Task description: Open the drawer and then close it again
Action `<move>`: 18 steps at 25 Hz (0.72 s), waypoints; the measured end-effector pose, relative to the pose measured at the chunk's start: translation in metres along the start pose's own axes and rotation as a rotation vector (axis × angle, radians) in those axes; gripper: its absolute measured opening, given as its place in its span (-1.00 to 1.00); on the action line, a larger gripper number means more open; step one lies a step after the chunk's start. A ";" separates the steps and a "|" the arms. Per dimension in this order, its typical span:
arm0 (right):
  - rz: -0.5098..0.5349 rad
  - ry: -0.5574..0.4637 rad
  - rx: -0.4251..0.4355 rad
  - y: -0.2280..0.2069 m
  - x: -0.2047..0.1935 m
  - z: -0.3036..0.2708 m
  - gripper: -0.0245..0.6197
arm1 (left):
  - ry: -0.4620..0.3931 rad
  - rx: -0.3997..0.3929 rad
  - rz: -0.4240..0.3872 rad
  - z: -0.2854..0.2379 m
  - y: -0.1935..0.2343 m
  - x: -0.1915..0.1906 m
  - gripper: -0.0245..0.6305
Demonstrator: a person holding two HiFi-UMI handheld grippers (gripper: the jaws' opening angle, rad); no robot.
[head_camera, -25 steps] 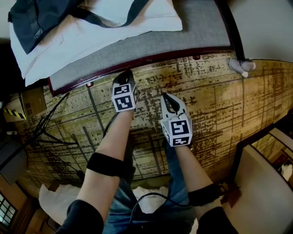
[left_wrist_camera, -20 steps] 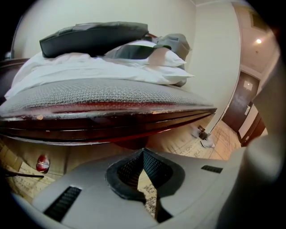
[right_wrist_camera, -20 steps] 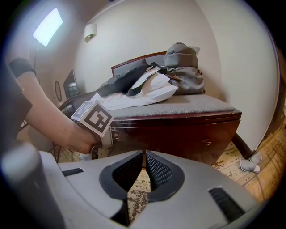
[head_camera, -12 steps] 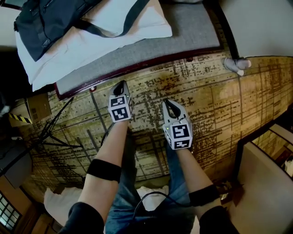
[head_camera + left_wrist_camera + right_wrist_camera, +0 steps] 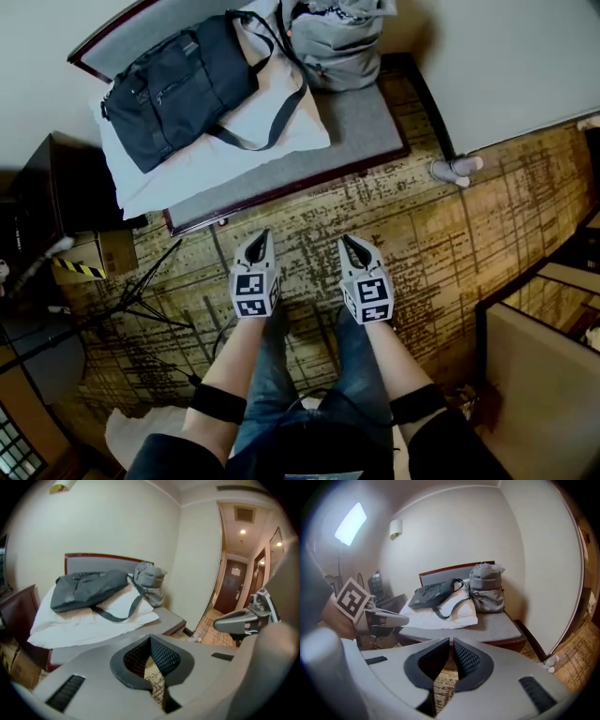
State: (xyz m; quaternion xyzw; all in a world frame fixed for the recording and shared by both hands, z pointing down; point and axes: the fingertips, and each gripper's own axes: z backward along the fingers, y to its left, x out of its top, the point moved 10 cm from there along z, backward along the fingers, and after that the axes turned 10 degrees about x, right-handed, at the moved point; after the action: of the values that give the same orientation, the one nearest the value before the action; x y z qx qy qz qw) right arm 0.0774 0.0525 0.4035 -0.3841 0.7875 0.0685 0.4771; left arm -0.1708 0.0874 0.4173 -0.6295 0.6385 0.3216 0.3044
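Left tool [image 5: 260, 240] and right tool [image 5: 352, 244] hover side by side above the patterned floor [image 5: 450, 234], jaws narrow, nearly together, holding nothing.

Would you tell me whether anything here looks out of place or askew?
The white pillow overhangs the left end of the grey cushioned bench, with the dark shoulder bag lying crooked across it. A pale slipper-like item lies on the patterned carpet by the wall.
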 end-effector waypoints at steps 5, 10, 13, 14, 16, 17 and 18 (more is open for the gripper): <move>0.028 -0.065 0.009 0.019 0.067 0.052 -0.85 | -0.077 -0.014 0.004 0.072 -0.007 0.072 -0.91; 0.048 -0.117 0.017 0.038 0.116 0.108 -0.85 | -0.120 -0.021 0.005 0.138 -0.009 0.120 -0.92; 0.069 -0.145 0.026 0.047 0.140 0.140 -0.85 | -0.143 -0.038 -0.014 0.173 -0.012 0.138 -0.92; 0.077 -0.156 0.026 0.049 0.147 0.150 -0.85 | -0.151 -0.043 -0.020 0.182 -0.015 0.142 -0.92; 0.096 -0.174 0.020 0.048 0.156 0.167 -0.85 | -0.167 -0.055 -0.026 0.195 -0.020 0.150 -0.92; 0.102 -0.181 0.014 0.048 0.159 0.175 -0.85 | -0.174 -0.061 -0.030 0.201 -0.022 0.152 -0.92; 0.103 -0.187 0.007 0.048 0.161 0.182 -0.85 | -0.180 -0.069 -0.036 0.206 -0.024 0.155 -0.92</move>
State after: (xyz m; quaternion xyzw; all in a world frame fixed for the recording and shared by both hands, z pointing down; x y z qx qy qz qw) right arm 0.1327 0.0852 0.1645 -0.3331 0.7585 0.1257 0.5458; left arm -0.1533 0.1564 0.1688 -0.6194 0.5858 0.3930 0.3445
